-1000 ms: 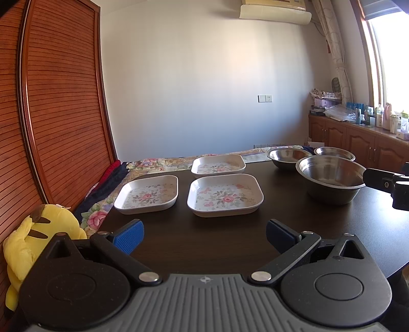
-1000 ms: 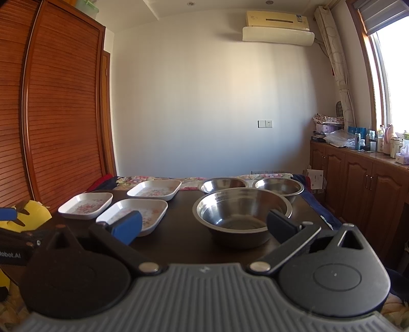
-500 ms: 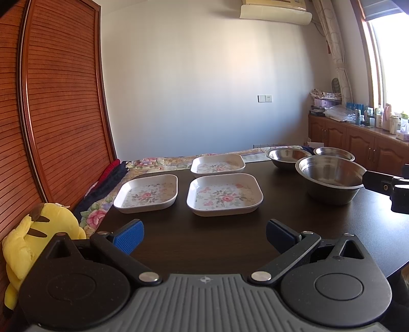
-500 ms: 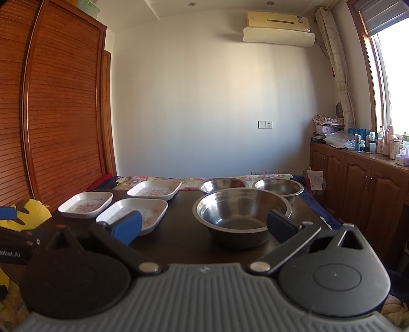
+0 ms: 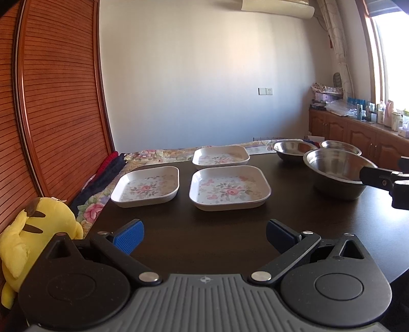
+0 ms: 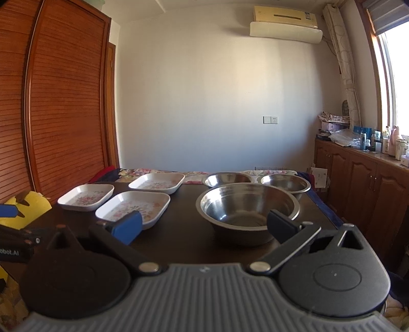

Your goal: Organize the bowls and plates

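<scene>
both grippers hover with fingers wide, holding nothing; left gripper (image 5: pixel 204 236) faces three floral plates (image 5: pixel 229 187). right gripper (image 6: pixel 204 224) faces the large steel bowl (image 6: pixel 247 207) on the counter (image 5: pixel 294 217).

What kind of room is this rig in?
Most likely a lived-in home, a dining or bedroom corner: a dark table with floral plates and steel bowls, a wall air conditioner, and wooden cabinets under the window.

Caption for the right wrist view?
Open right gripper faces the large steel bowl; three floral plates sit left on the dark table.
</scene>
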A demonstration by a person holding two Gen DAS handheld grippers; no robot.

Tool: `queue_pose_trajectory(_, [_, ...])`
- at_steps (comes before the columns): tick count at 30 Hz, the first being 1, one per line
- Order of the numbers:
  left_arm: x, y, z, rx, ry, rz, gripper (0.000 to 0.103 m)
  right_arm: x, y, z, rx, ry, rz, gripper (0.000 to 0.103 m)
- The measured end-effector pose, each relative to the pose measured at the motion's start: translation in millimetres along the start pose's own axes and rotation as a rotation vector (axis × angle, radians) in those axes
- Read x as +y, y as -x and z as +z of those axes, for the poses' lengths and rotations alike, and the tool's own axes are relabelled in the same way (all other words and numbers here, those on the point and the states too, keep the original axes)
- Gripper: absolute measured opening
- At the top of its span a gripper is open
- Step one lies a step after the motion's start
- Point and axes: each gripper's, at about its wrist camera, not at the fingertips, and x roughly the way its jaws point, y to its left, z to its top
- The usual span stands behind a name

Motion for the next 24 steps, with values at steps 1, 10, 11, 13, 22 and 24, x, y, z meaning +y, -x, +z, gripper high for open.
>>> queue_pose_trajectory(1, [3,-4,1,0.003,-0.004,0.002,0.103,1,-2,1,-0.001,0.005,0.007,0.103])
queue_pose_trajectory(10, [23,-42,9,0.023,-0.016,-0.011,0.103,18,-30,8,0.03,0.061,0.125,0.102])
queue_pose_trajectory(11, [26,-46,10,0.027,-0.012,-0.015,0.103,21,-33,9,0.034,0.073,0.143,0.102])
queue_pose_trajectory(13, [31,-54,13,0.035,-0.006,-0.023,0.102,26,-39,12,0.039,0.096,0.168,0.095])
queue_pose_trajectory(22, [45,-89,29,0.058,-0.016,-0.051,0.094,47,-79,24,0.096,0.145,0.249,0.09])
queue_pose_trajectory(24, [48,-98,30,0.063,-0.016,-0.062,0.091,51,-88,24,0.115,0.148,0.257,0.087])
